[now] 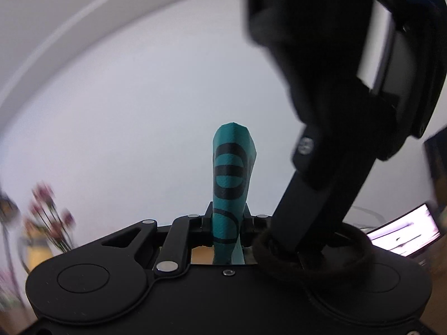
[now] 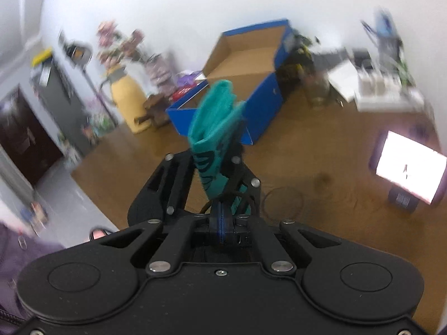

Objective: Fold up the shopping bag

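Note:
The folded teal shopping bag [image 1: 230, 167] with black print stands upright as a narrow strip, and my left gripper [image 1: 227, 212] is shut on its lower part. My right gripper [image 1: 299, 248] reaches down from the upper right to just beside the bag's base. Its jaws are close together, and a dark elastic band [image 1: 352, 254] loops around its tips. In the right wrist view my right gripper [image 2: 222, 223] points at the left gripper [image 2: 226, 164], which clamps the bag [image 2: 216, 117] just ahead. Motion blurs both views.
An open blue cardboard box [image 2: 265, 97] stands on the wooden table [image 2: 321, 153] behind the bag. A lit screen [image 2: 408, 167] lies at the right, and a yellow vase [image 2: 127, 103] with flowers at the left. A purple sleeve [image 2: 11, 265] shows at the lower left.

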Demonstrator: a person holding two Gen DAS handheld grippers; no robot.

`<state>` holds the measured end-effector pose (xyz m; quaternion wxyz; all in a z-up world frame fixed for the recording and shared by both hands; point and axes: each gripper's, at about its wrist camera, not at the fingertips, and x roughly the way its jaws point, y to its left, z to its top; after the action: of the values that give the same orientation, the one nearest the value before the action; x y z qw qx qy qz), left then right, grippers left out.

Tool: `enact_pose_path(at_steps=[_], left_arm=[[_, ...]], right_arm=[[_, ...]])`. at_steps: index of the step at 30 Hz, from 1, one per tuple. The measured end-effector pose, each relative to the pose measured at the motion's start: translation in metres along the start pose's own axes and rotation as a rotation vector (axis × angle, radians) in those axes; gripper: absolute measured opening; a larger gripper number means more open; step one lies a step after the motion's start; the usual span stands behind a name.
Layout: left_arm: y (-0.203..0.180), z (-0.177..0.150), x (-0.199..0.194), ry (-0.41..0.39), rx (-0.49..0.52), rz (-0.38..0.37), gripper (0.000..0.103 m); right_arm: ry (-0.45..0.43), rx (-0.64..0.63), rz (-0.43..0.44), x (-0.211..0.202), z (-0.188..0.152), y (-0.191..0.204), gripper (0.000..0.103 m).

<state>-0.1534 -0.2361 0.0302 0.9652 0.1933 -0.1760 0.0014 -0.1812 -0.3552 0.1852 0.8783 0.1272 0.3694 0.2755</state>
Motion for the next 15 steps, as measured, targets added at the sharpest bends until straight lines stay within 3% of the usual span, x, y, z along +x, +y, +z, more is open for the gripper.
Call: enact_pose_path(at_steps=[6,11,12,13,14,15], left_arm=[[-0.034,-0.011,-0.011,-0.167,0.220,0.126,0.015],[-0.042,-0.012,-0.016,-0.230,0.274,0.168,0.015],[-0.045,-0.013,-0.018,-0.251,0.293,0.173,0.015],[-0.047,-0.012,-0.020,-0.266,0.298,0.180,0.015],[-0.048,-0.009,-0.021,-0.256,0.296,0.185,0.015],[-0.048,-0.006,-0.020,-0.245,0.289,0.185,0.015]], right_arm=[[-0.028,0.079,0.029,0.003,-0.008,-0.017,0.003],[-0.036,0.026,0.055,0.004,-0.007,-0.016,0.004],[-0.031,0.009,0.055,0.005,-0.005,-0.013,0.008],[-0.027,-0.008,0.055,0.005,-0.003,-0.011,0.022],[-0.026,-0.022,0.056,0.006,-0.001,-0.008,0.029],[-0.032,-0.031,0.059,0.006,0.000,-0.006,0.030]])
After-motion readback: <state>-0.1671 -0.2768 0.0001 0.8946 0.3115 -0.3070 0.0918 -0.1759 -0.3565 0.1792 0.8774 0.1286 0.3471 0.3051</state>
